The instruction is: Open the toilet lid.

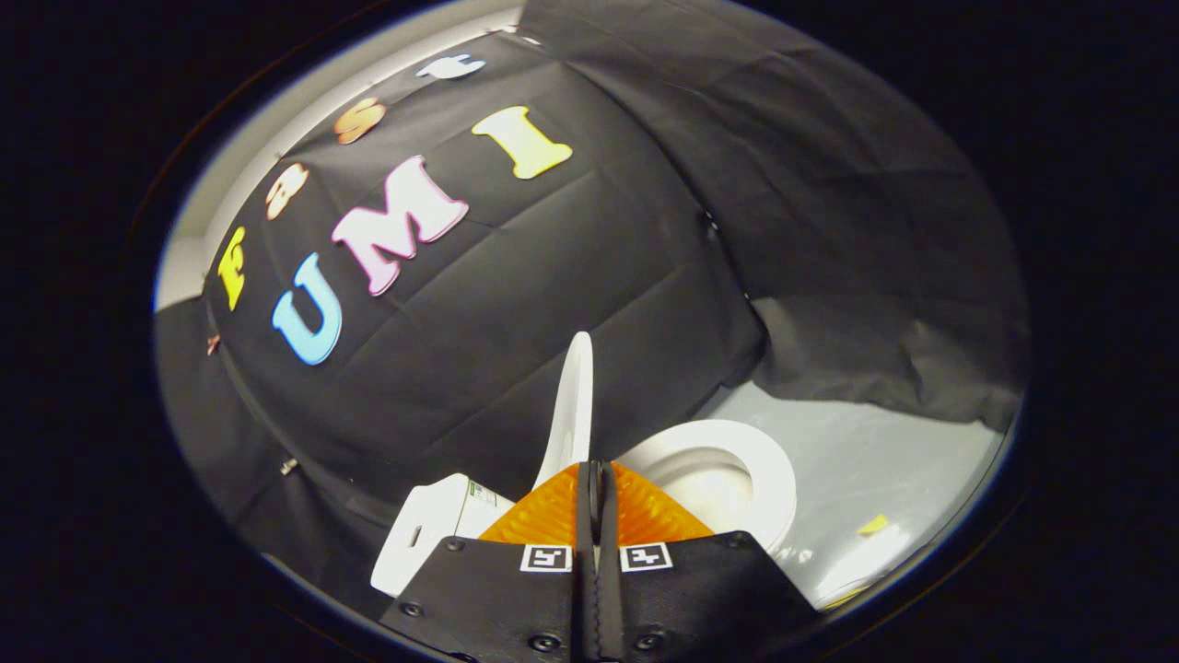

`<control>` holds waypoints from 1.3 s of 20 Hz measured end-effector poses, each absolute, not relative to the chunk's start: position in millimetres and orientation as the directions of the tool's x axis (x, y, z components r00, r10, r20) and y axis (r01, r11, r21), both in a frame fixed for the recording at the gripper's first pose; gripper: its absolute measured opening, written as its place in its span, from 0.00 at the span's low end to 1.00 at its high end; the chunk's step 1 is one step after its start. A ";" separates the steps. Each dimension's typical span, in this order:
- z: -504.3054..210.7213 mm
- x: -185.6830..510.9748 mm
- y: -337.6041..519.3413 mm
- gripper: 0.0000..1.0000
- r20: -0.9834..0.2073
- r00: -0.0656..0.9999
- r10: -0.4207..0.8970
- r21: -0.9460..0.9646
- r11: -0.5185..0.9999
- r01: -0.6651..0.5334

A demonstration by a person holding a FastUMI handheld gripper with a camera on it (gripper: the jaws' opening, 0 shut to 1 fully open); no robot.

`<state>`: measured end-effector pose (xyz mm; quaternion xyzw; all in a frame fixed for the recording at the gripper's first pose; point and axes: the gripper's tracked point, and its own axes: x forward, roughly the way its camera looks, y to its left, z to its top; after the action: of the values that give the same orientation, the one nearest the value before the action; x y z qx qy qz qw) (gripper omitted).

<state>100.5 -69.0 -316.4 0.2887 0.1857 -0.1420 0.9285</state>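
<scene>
The lid (573, 405) stands raised almost upright, seen edge-on just beyond the tongs (597, 479), with the seat (769, 470) and open bowl (714, 483) lying to its right and the tank (428, 529) to its left. The tongs' fingers sit pressed together with barely a slit between them, and whether they pinch the lid's lower edge cannot be told. A pale floor (884, 460) spreads beyond the toilet.
</scene>
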 end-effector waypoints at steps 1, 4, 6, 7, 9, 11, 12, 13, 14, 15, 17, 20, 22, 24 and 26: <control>-306.2 103.9 -57.0 0.05 -0.412 0.898 -0.152 0.471 0.808 0.353; -290.0 113.4 -26.7 0.05 -0.393 0.905 -0.164 0.385 0.864 0.324; -276.9 120.6 -4.4 0.05 -0.376 0.912 -0.164 0.321 0.900 0.294; -271.5 123.2 7.0 0.05 -0.366 0.917 -0.160 0.292 0.915 0.277; -260.3 129.0 31.8 0.04 -0.343 0.928 -0.149 0.247 0.938 0.242; -252.3 130.4 55.1 0.05 -0.329 0.935 -0.136 0.200 0.957 0.209; -248.5 131.9 66.5 0.05 -0.323 0.937 -0.133 0.171 0.966 0.196; -244.6 133.2 78.6 0.05 -0.318 0.939 -0.128 0.139 0.974 0.180; -240.7 136.0 90.5 0.05 -0.311 0.943 -0.121 0.106 0.981 0.161; -236.9 139.3 104.7 0.05 -0.304 0.946 -0.113 0.072 0.987 0.141; -232.6 142.6 129.0 0.05 -0.295 0.950 -0.103 0.003 0.994 0.108; -230.7 147.4 164.6 0.05 -0.279 0.957 -0.084 -0.065 0.996 0.068; -230.9 147.7 188.4 0.05 -0.270 0.961 -0.059 -0.087 0.995 0.037; -231.9 148.7 205.5 0.05 -0.265 0.963 -0.042 -0.098 0.995 0.016; -233.1 149.3 223.1 0.04 -0.261 0.965 -0.027 -0.116 0.993 -0.003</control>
<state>149.3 223.1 -233.1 -0.0579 0.1320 -0.0060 0.9895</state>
